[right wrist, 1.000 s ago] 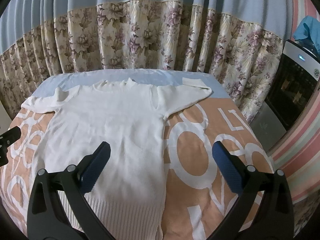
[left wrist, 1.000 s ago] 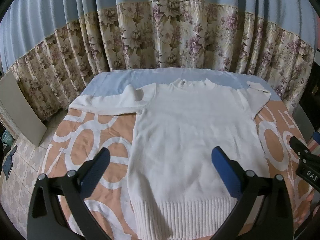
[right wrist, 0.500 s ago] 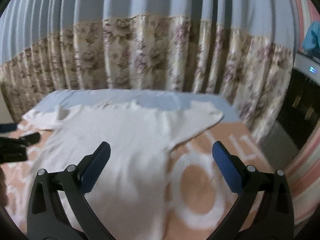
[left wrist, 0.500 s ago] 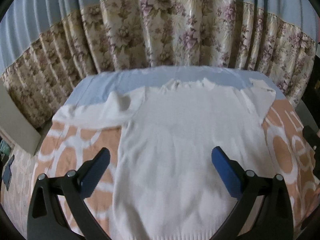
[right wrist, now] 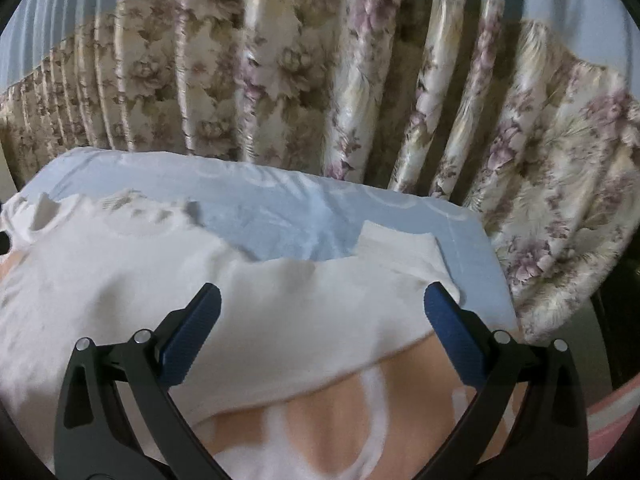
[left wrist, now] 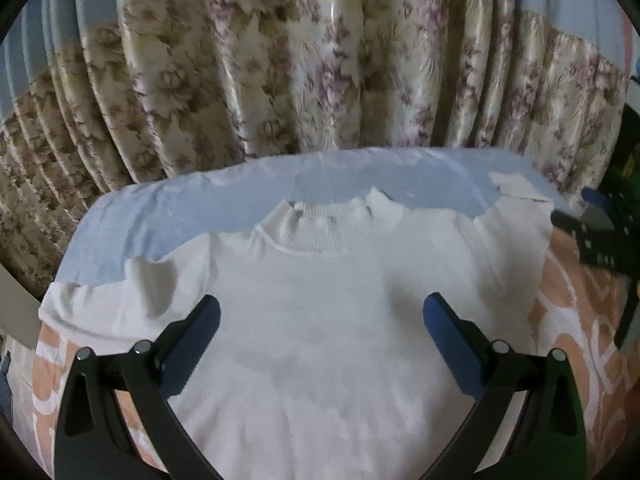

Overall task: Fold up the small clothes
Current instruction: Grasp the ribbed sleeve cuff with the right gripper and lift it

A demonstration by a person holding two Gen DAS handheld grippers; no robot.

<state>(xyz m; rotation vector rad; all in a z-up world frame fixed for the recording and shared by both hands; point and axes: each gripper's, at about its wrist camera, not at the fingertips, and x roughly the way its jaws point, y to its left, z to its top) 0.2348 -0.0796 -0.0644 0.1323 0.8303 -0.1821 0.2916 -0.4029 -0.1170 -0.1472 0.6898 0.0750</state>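
A white knit sweater (left wrist: pixel 320 320) lies flat, front up, on the bed, collar (left wrist: pixel 320 228) toward the curtain. My left gripper (left wrist: pixel 320 332) is open and empty above the chest of the sweater. My right gripper (right wrist: pixel 320 320) is open and empty above the sweater's right sleeve (right wrist: pixel 320 312), whose folded cuff (right wrist: pixel 396 248) lies near the bed's far right corner. The right gripper also shows at the right edge of the left wrist view (left wrist: pixel 600 236). The left sleeve (left wrist: pixel 112 304) stretches out to the left.
The bed has an orange and white patterned cover (right wrist: pixel 332 432) and a light blue strip (left wrist: pixel 180 216) at its far end. A floral curtain (left wrist: pixel 320 80) hangs right behind the bed. A dark appliance (right wrist: pixel 616 312) stands at the right.
Both grippers have moved forward over the sweater, toward the collar and the right sleeve. Both stayed open. The sweater has not moved.
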